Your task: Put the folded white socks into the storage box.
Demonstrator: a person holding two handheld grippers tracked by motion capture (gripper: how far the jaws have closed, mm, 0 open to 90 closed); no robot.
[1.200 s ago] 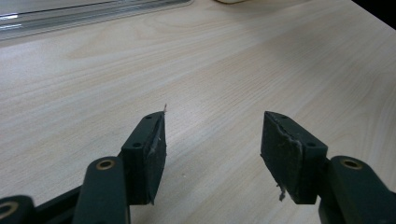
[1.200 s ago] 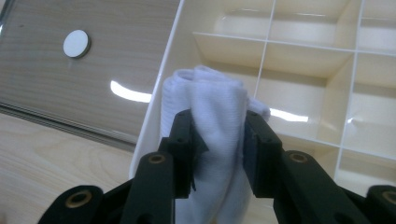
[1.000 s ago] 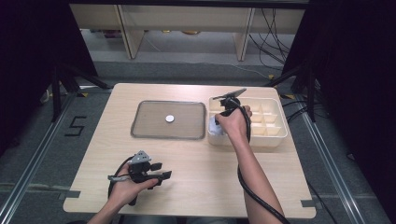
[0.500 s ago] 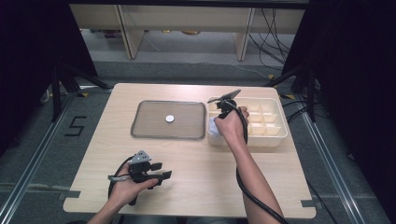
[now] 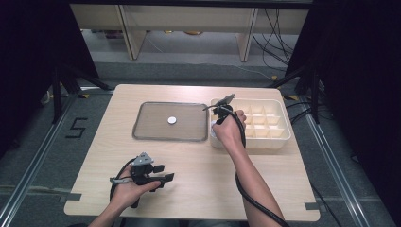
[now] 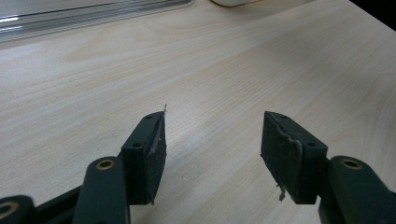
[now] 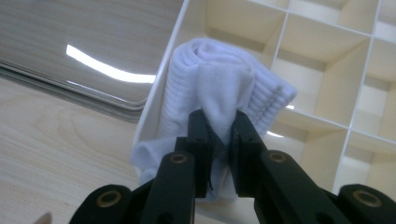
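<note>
White rolled sock [image 7: 224, 93] sits in the divided box's [image 5: 274, 137] near-left corner compartment, pinched by your right hand-held gripper [image 7: 219, 135], whose jaws just closed. Your left hand-held gripper [image 6: 212, 149] rests open on the bench [image 5: 198, 175].

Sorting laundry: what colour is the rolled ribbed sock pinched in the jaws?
White; the rolled ribbed sock shows best in the right gripper view.

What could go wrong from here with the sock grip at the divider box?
1. The right gripper pinches only a small fold of the rolled white sock; lifting may unroll it or let it slip.
2. The sock sits against the wall of the divider box, so a pull might snag and drag the box.
3. The left gripper hangs open over the table, not bracing the box.
</note>
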